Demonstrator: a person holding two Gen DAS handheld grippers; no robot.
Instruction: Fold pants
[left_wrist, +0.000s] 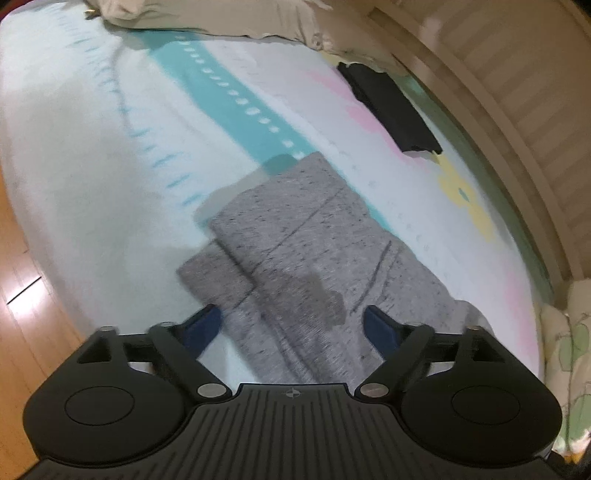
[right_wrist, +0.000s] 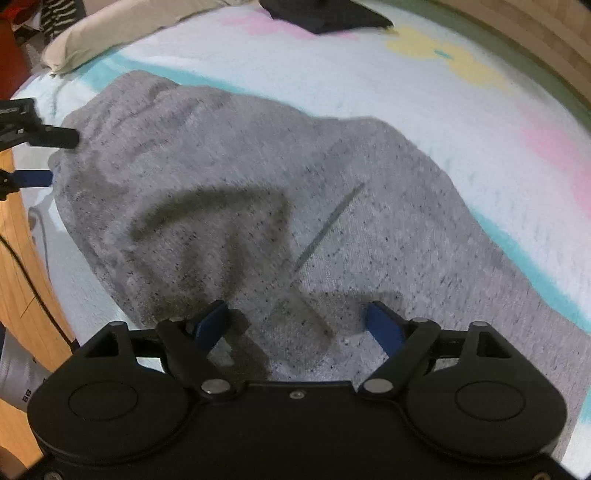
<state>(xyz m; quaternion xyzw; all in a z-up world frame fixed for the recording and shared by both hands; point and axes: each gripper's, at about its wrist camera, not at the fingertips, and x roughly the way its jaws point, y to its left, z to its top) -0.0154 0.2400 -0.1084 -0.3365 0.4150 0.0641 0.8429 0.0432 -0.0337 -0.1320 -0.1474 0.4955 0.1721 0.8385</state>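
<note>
On the bed (left_wrist: 92, 122), in the left wrist view, the gray pants (left_wrist: 303, 243) lie flat on a sheet with a teal stripe (left_wrist: 229, 99). The pants are folded over, with one layer on top of another. The left gripper (left_wrist: 293, 326) hangs over the near end of the pants. Its blue jaws are wide apart and hold nothing. A black cloth (left_wrist: 391, 107) lies far off by the bed's wooden side. A tan pillow (left_wrist: 207, 16) sits at the top.

In the right wrist view, the gray pants (right_wrist: 258, 206) fill the middle of the bed (right_wrist: 480, 122), bunched up at the far left end. The right gripper (right_wrist: 297, 321) is just above the pants. Its jaws are apart and empty. At the left edge the left gripper (right_wrist: 48, 158) reaches the bunched end of the pants, jaws apart.
</note>
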